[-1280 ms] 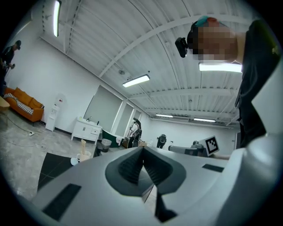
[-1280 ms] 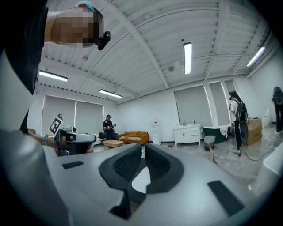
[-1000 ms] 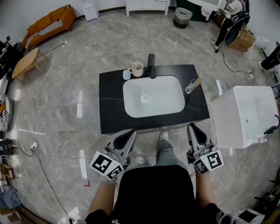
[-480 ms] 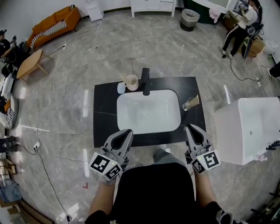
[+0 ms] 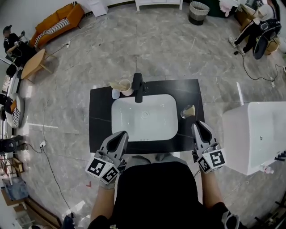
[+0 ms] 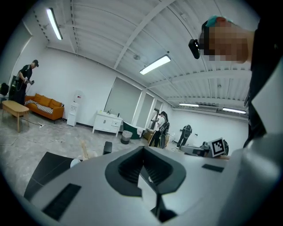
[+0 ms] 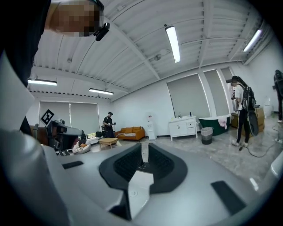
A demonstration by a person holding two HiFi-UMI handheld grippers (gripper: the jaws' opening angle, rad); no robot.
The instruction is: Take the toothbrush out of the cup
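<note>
A black counter with a white sink lies in front of me in the head view. A clear cup with a tan toothbrush leaning out of it stands at the sink's right. A beige mug and a small pale cup stand left of the black faucet. My left gripper is shut and empty at the counter's front edge. My right gripper is shut and empty just in front of the clear cup. The left gripper view shows shut jaws, the faucet and a tan stick.
A large white box stands right of the counter, close to my right arm. Grey tiled floor surrounds the counter. Farther off are an orange sofa, a low wooden table, a bin and people at the room's edges.
The counter has come closer to me. Both grippers have moved forward, from over the floor to the counter's front edge. Their jaws stay shut.
</note>
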